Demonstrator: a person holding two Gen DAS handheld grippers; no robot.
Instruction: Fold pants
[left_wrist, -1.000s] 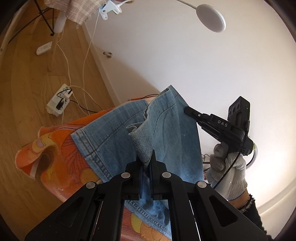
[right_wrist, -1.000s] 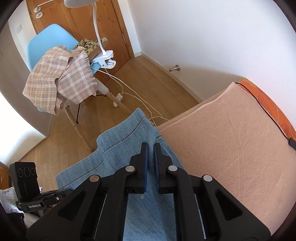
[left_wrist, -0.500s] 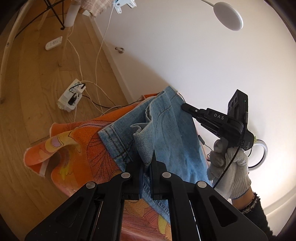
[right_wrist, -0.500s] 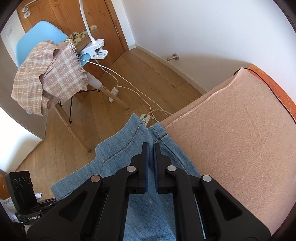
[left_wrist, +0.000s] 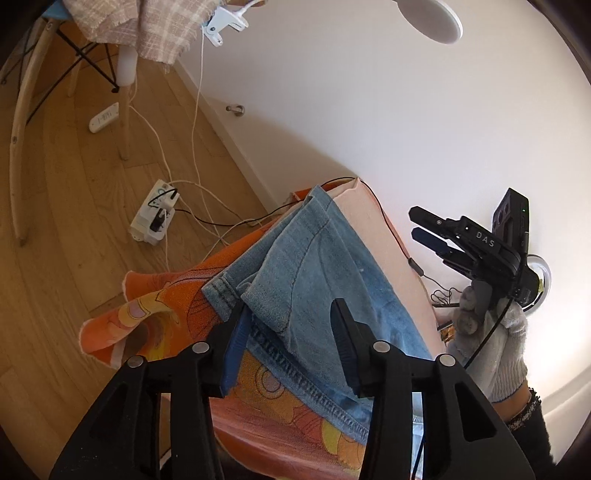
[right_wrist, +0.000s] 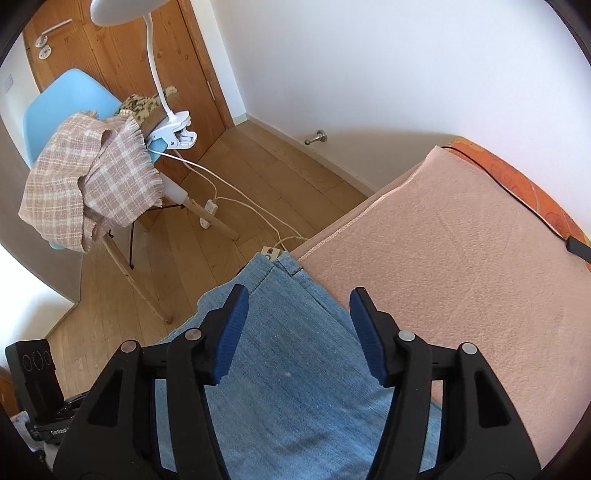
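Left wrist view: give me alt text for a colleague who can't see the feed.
The left hand-held gripper is open over folded blue jeans, which lie across an orange patterned cloth and a pink blanket. To the right, a gloved hand holds the right hand-held gripper, also open, clear of the jeans. Behind are a wooden floor and a power strip.

1. The left wrist camera sits behind the left gripper (left_wrist: 291, 345) and looks forward, close above the pants (left_wrist: 325, 288), toward the white wall.
2. The right wrist camera looks past the right gripper (right_wrist: 295, 328) toward the wooden door (right_wrist: 122, 55).
3. Both views share the pants, the pink blanket (right_wrist: 461, 258) and the clip lamp (left_wrist: 432, 18).
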